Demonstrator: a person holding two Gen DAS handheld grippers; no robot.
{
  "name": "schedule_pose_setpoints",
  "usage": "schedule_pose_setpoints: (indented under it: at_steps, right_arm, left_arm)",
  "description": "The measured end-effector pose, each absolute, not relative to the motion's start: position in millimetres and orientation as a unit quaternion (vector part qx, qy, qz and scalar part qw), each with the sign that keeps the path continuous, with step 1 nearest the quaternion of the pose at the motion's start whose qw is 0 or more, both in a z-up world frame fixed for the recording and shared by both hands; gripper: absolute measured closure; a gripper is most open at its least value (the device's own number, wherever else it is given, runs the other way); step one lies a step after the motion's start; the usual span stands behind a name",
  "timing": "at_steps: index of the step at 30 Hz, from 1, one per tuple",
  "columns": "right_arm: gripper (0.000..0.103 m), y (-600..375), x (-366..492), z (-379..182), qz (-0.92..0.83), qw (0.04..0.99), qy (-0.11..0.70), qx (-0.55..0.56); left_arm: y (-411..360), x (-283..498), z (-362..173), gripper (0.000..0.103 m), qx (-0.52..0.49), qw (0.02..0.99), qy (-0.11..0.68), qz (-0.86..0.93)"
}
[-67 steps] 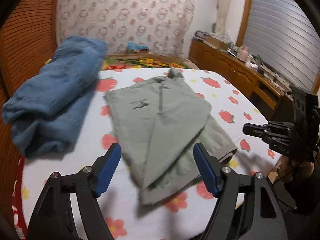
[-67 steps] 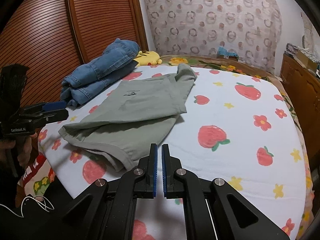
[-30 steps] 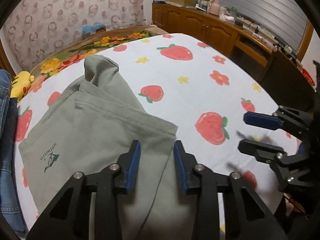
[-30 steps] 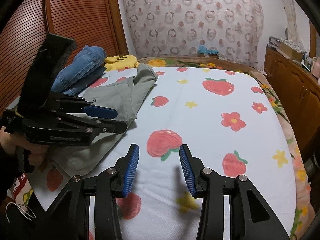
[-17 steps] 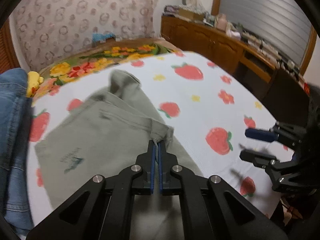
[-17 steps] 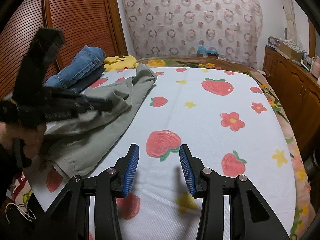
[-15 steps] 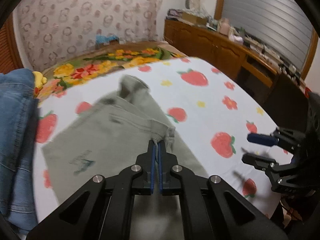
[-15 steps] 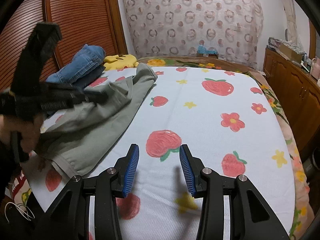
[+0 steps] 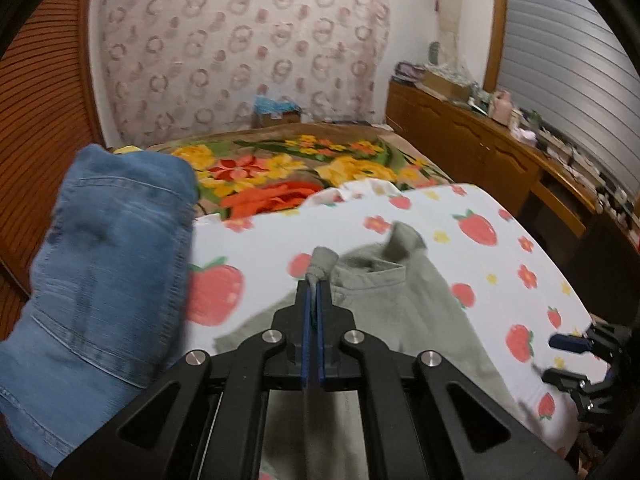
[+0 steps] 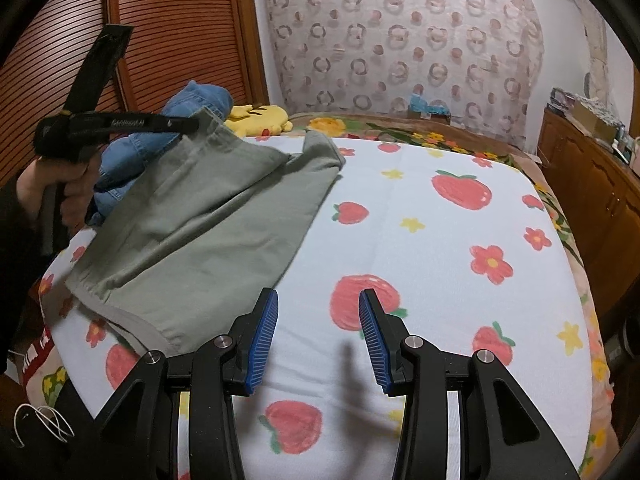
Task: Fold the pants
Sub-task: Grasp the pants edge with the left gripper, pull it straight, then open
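Grey-green pants (image 10: 208, 236) lie on the left half of the strawberry-print bed (image 10: 440, 240). My left gripper (image 9: 313, 300) is shut on a corner of the pants (image 9: 400, 320) and holds that corner lifted above the bed, toward the jeans; it also shows in the right wrist view (image 10: 188, 123), with the fabric hanging from it. My right gripper (image 10: 316, 328) is open and empty, low over the bed near the front edge, just right of the pants' waistband. It shows at the far right of the left wrist view (image 9: 568, 360).
A pile of folded blue jeans (image 9: 108, 264) lies at the left of the bed, with a yellow plush toy (image 10: 260, 118) behind it. A floral blanket (image 9: 280, 176) covers the far end. A wooden dresser (image 9: 500, 168) runs along the right side; wooden slatted doors (image 10: 168, 40) stand at the left.
My left gripper closed on the pants' corner, then lifted it up and swung it left toward the jeans. My right gripper opened about a second ago and has stayed still.
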State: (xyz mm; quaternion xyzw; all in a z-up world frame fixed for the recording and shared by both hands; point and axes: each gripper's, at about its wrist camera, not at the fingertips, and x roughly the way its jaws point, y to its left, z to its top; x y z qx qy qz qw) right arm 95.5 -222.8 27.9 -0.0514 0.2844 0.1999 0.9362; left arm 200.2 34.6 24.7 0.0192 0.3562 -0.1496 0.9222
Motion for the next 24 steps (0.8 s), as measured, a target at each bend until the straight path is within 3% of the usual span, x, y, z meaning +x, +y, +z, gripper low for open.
schedule_pose_setpoints:
  at_steps: [22, 24]
  right_arm:
    - [0.059, -202, 94, 28, 0.220, 0.931, 0.284, -0.060]
    - [0.059, -201, 95, 28, 0.219, 0.931, 0.284, -0.061]
  left_arm:
    - [76, 218, -11, 0.099, -0.001, 0.918, 0.383, -0.107]
    - [70, 217, -12, 0.082, 0.008, 0.917, 0.384, -0.113]
